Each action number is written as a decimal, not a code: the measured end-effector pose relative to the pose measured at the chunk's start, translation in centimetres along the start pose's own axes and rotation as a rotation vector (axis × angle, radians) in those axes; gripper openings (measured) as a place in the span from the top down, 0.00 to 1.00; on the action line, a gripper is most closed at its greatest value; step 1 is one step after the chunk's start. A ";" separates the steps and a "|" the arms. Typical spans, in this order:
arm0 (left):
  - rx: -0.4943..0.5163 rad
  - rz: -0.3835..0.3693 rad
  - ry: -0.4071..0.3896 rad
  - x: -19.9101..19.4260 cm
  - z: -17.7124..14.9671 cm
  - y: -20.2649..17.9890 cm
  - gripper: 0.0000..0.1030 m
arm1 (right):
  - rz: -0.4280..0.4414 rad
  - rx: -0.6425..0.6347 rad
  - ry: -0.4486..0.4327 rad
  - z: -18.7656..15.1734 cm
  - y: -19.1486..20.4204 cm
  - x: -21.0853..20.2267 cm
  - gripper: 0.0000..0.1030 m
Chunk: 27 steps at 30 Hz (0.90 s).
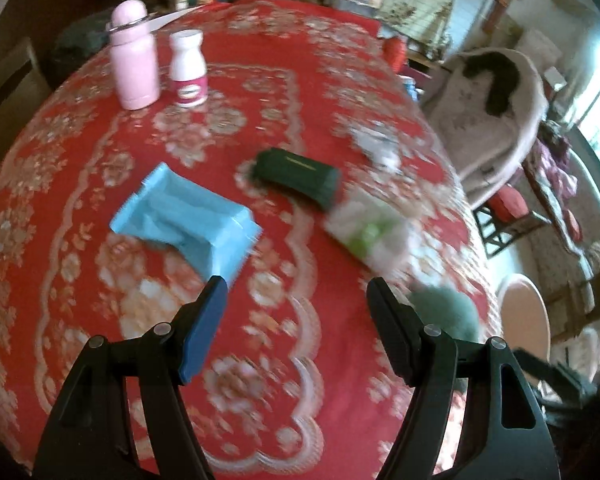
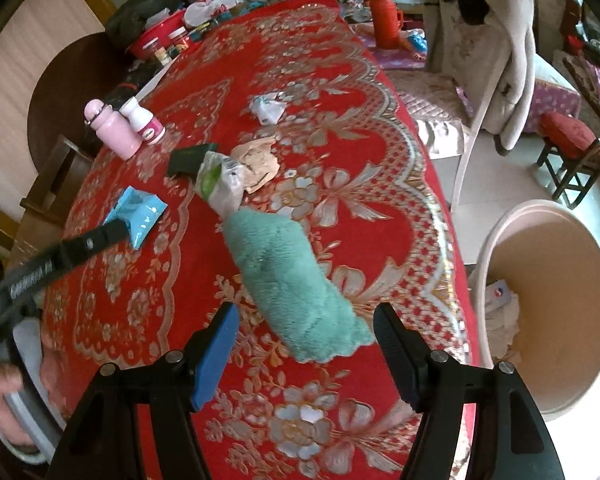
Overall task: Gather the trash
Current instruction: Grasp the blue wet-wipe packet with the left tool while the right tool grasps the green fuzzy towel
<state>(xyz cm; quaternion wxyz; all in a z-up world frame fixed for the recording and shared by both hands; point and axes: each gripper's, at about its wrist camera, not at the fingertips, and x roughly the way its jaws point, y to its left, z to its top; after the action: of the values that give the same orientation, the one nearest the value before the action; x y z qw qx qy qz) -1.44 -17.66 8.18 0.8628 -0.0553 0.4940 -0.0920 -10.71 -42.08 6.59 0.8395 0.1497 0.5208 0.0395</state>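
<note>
Your left gripper point(image 1: 296, 296) is pointing steeply downward over the bench point(image 1: 80, 184), its two fingers point(image 1: 204, 332) standing well apart with nothing between them. One finger is wearing a blue pad and the other is showing black.

Your right gripper point(image 2: 306, 324) is also tilting steeply downward, its fingers point(image 2: 214, 360) spread wide and gripping nothing.

In the right wrist view, your left gripper point(image 2: 118, 230) is reaching in from the left edge as a long black arm. Your left hand point(image 2: 4, 396) is wrapping around its grey handle at the lower left corner, blurred.
</note>
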 end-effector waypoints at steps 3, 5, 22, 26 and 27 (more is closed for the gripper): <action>0.014 0.034 -0.014 1.3 2.1 0.8 0.31 | -0.007 0.008 0.003 0.2 0.4 0.5 0.34; 0.044 0.072 -0.009 2.7 3.5 1.0 0.31 | -0.017 0.009 0.004 0.5 0.6 0.7 0.34; 0.404 0.069 0.226 8.3 3.0 2.2 0.31 | -0.045 0.069 0.022 1.4 0.6 2.9 0.32; 0.421 -0.034 0.253 5.5 1.2 4.4 0.31 | -0.032 0.041 0.037 1.9 1.3 3.6 0.32; 0.409 -0.057 0.251 4.7 1.0 5.1 0.31 | -0.030 0.032 0.043 2.0 1.5 3.8 0.32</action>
<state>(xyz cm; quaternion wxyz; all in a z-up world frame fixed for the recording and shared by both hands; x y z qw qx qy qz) 2.32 -13.66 3.76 0.7851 0.1185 0.5666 -0.2204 -7.06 -40.20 4.53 0.8260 0.1546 0.5417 0.0218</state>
